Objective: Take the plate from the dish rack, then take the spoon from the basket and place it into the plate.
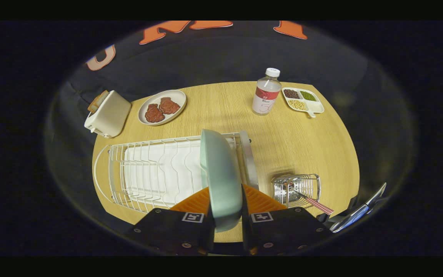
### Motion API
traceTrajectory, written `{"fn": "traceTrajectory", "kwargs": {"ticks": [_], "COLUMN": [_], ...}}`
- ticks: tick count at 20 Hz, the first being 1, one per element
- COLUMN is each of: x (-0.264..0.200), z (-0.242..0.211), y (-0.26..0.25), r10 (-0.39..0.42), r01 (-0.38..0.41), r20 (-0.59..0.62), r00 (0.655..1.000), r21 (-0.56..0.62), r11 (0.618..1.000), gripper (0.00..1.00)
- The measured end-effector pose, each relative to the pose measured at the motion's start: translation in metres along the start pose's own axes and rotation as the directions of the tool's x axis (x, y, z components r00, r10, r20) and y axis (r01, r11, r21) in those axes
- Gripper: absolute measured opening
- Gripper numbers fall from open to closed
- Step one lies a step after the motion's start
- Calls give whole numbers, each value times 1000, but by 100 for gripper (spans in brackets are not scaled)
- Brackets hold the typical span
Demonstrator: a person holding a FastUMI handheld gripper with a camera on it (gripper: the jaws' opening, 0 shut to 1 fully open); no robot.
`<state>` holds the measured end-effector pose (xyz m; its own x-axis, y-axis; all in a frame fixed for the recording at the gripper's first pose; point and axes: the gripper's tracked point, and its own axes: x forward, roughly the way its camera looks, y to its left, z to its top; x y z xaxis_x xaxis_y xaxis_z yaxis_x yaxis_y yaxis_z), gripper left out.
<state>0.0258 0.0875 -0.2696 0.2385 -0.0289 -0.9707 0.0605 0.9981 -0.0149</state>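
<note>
While my tongs (225,200) clench the pale green plate (221,177) on edge, just above the white wire dish rack (148,173), step one looks nearly done; the checked-handled spoon (313,203) still waits in its wire basket (296,188) beside the rack.

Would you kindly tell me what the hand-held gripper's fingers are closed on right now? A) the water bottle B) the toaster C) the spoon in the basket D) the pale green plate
D: the hand-held gripper has a finger pressed on each side of the upright pale green plate at the dish rack.
</note>
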Motion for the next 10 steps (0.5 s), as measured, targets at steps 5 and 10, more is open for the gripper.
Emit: {"fn": "traceTrajectory", "kwargs": {"ticks": [5, 10], "x": [-1, -10], "z": [1, -1], "y": [-11, -20], "r10": [-66, -95], "r01": [66, 94], "r20": [5, 4], "r00": [998, 996], "r21": [57, 106], "r11": [996, 990], "gripper": [27, 26]}}
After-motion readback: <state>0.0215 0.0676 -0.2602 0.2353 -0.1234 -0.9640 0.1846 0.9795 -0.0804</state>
